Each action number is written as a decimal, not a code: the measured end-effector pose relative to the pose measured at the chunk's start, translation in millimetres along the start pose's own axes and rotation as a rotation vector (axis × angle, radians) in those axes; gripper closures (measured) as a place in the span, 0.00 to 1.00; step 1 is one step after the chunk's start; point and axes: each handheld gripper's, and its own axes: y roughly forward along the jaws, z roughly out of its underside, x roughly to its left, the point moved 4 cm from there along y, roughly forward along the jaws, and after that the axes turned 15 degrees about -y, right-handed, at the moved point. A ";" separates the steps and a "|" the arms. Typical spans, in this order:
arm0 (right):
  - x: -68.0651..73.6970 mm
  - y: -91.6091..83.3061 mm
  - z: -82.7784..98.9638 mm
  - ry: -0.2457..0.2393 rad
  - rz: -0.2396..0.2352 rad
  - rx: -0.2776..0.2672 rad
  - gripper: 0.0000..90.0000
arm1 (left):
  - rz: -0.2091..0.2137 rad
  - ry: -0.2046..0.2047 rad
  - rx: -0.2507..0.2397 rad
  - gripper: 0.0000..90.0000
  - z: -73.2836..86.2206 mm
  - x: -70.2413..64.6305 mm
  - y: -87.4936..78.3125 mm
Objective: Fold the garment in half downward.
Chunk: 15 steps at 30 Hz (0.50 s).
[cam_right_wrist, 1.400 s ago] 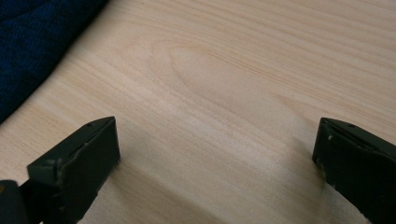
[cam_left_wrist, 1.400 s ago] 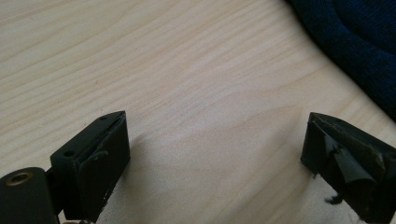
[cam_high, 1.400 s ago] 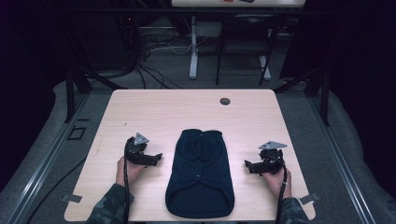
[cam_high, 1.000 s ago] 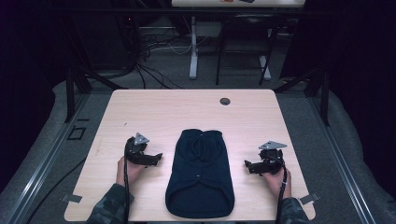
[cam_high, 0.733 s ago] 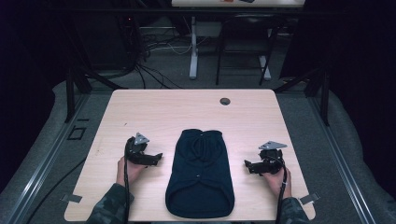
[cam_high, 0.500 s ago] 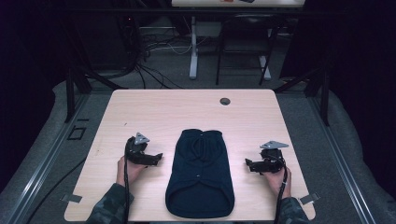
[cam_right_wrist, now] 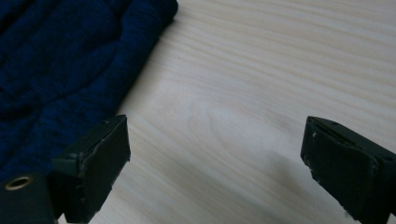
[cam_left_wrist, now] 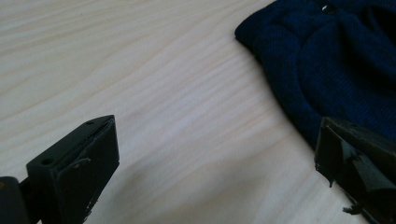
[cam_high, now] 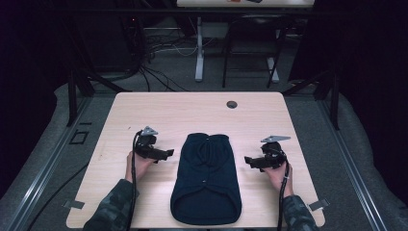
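Left gripper (cam_high: 166,153) w/ jaws wide apart, holding nothing, low over desk (cam_high: 192,110), just beside left edge of dark blue knit garment (cam_high: 207,178). Right gripper (cam_high: 250,160) also spread wide, empty, near garment's right edge. Both point inward at garment. Garment lies flat at desk centre, reaching toward near edge; small metal eyelet on top. Round grommet hole (cam_high: 232,104) near far edge. Person's hands grip each tool; camo sleeves (cam_high: 113,207) enter from near edge.

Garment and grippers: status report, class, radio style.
Left gripper open, right gripper open, both empty. Dark blue garment flat on table between them, untouched. Nothing in the way.
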 end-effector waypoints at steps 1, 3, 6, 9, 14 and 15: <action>0.7 1.2 -4.1 -0.003 -0.009 0.003 0.09 | 0.002 0.001 0.003 0.00 -3.8 -1.3 2.5; 2.3 5.3 -13.7 -0.023 -0.013 0.004 0.08 | 0.005 0.008 0.009 0.00 -8.8 -3.5 6.3; 3.1 10.5 -25.3 -0.040 0.000 0.017 0.08 | 0.007 0.020 0.024 0.00 -16.2 -9.5 14.0; 5.2 18.4 -41.2 -0.045 -0.019 0.017 0.07 | 0.013 0.026 0.034 0.00 -23.2 -16.6 21.3; 8.9 29.5 -57.6 -0.043 -0.056 0.022 0.07 | 0.038 0.032 0.044 0.00 -35.1 -26.8 32.1; 9.0 31.5 -60.4 -0.038 -0.058 0.023 0.08 | 0.034 0.035 0.046 0.00 -37.4 -28.5 34.1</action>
